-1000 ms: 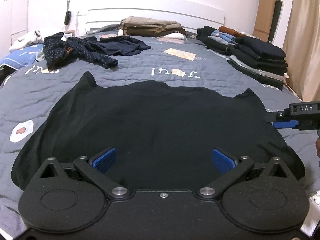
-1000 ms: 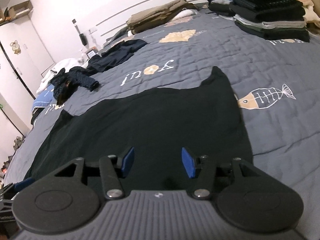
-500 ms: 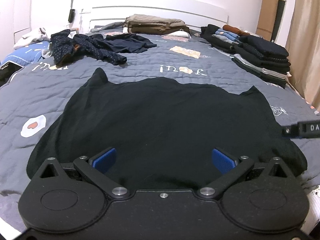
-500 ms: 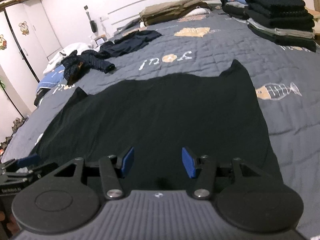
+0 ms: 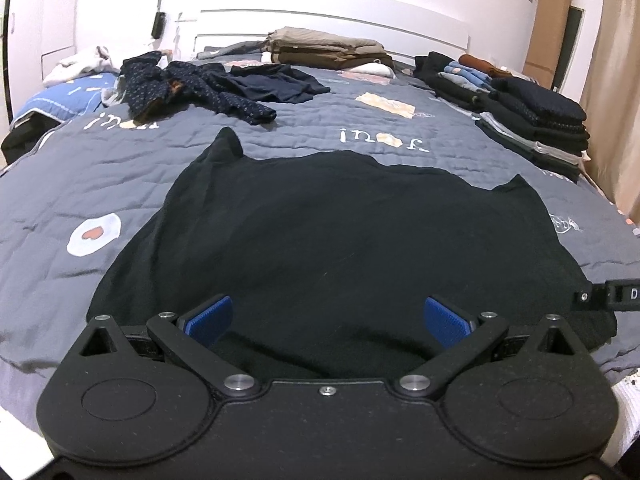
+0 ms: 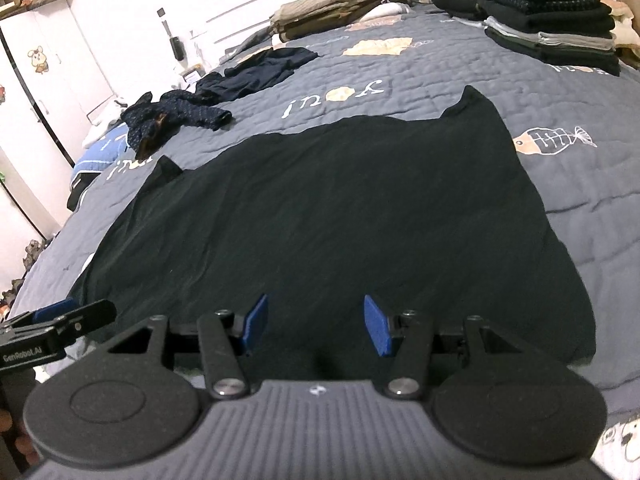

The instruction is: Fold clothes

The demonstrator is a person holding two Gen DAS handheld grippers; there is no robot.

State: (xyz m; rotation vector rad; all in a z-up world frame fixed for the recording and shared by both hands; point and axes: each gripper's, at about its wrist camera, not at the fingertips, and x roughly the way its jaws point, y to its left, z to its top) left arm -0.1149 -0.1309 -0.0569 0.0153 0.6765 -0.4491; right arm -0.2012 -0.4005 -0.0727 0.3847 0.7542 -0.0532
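A black garment [image 5: 340, 240] lies spread flat on the grey quilted bed [image 5: 100, 184], its two far corners sticking up in points. My left gripper [image 5: 328, 318] hovers open over the garment's near edge, with nothing between its blue pads [image 5: 210, 316]. In the right wrist view the same garment [image 6: 340, 208] fills the middle. My right gripper [image 6: 316, 326] is open above its near hem and holds nothing. The left gripper [image 6: 56, 320] shows at the lower left of that view. The right gripper's body [image 5: 612, 294] pokes in at the right edge of the left wrist view.
Folded dark stacks [image 5: 536, 120] stand along the bed's right side, and a tan and brown folded pile [image 5: 328, 48] lies by the headboard. Unfolded navy clothes [image 5: 200, 88] lie at the back left. A curtain [image 5: 616, 92] hangs on the right, a white wardrobe [image 6: 52, 80] on the left.
Both wrist views have slid sideways, so the garment sits further right in each picture. The left gripper has come into the right wrist view. Both jaws stay as wide as before.
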